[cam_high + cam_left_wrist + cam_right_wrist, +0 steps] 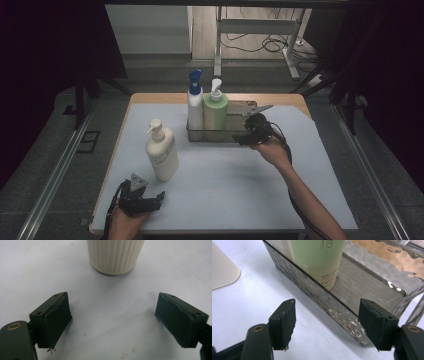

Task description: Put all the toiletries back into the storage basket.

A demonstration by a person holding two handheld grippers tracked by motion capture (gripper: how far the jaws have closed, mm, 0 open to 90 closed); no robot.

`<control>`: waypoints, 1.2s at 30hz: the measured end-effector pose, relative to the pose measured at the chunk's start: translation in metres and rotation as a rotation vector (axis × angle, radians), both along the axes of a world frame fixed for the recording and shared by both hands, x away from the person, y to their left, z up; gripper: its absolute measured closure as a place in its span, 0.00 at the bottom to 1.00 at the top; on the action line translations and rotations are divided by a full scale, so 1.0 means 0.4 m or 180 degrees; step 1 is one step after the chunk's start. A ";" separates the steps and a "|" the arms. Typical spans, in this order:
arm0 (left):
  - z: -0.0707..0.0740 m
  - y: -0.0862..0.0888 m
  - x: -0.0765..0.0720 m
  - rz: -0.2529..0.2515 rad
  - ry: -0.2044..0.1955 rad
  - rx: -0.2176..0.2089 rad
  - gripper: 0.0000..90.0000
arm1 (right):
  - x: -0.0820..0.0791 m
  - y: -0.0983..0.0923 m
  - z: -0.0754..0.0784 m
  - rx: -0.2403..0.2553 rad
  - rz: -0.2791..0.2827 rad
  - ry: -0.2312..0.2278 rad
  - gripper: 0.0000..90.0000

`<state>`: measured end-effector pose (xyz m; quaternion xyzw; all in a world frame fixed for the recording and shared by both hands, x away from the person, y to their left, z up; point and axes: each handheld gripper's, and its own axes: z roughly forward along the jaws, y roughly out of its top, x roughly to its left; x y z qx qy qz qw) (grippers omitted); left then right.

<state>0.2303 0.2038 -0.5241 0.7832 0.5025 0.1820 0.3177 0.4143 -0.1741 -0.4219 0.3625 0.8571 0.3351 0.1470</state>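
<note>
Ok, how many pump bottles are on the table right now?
3. The blue-capped bottle and the green bottle stand side by side in the clear tray; the cream bottle stands on the table left of the tray. None seems hidden.

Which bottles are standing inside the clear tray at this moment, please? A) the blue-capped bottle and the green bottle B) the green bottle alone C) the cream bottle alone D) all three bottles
A: the blue-capped bottle and the green bottle stand side by side in the tray, while the cream bottle stands on the table outside it.
</note>
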 end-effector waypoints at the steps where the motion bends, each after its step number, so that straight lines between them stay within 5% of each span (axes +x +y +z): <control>1: 0.000 0.000 0.000 0.0000 0.0000 0.0000 0.14 | -0.004 -0.003 0.001 0.0006 0.0009 -0.0002 0.34; 27: 0.002 0.000 0.002 -0.0019 0.0011 0.0003 0.14 | -0.130 -0.071 -0.024 -0.0028 0.0131 -0.0087 0.14; 36: 0.005 0.006 0.005 -0.0046 0.0008 -0.0011 0.17 | -0.176 -0.096 -0.048 0.0032 0.0089 -0.0091 0.00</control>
